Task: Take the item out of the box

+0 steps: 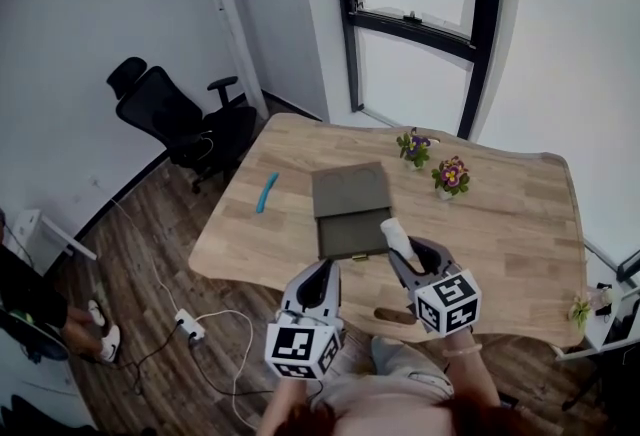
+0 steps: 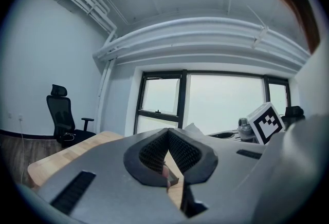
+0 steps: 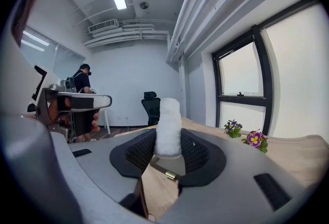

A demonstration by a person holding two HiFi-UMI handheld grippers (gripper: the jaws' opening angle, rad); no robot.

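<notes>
White roll (image 3: 168, 120) upright in right gripper (image 3: 168, 140) jaws; left gripper (image 2: 168, 134) jaws together.
</notes>
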